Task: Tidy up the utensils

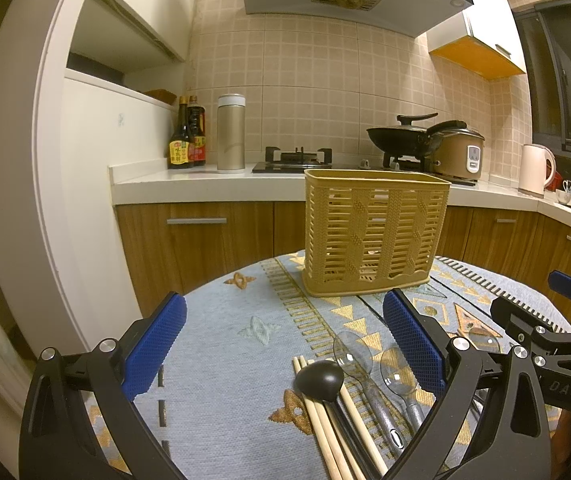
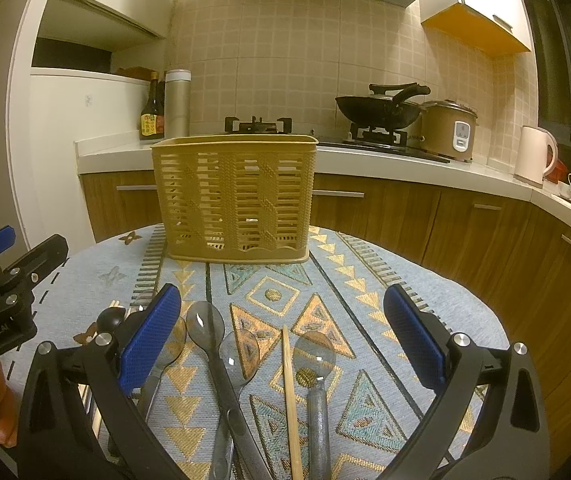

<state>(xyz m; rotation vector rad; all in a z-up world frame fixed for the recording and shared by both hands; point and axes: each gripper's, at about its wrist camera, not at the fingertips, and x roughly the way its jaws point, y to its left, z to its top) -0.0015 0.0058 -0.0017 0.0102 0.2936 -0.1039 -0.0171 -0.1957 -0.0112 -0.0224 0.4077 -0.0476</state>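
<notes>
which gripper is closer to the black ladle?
Left. The black ladle lies between the open fingers of the left gripper. The right gripper is open off to the ladle's right, over the clear spoons.

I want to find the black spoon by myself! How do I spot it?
Look at the round table with the blue patterned cloth and the tan basket on it. Nearer than the basket lies a row of chopsticks and spoons. The black spoon lies on the chopsticks at the left end; its bowl is solid black, while the other spoons are see-through.
</notes>
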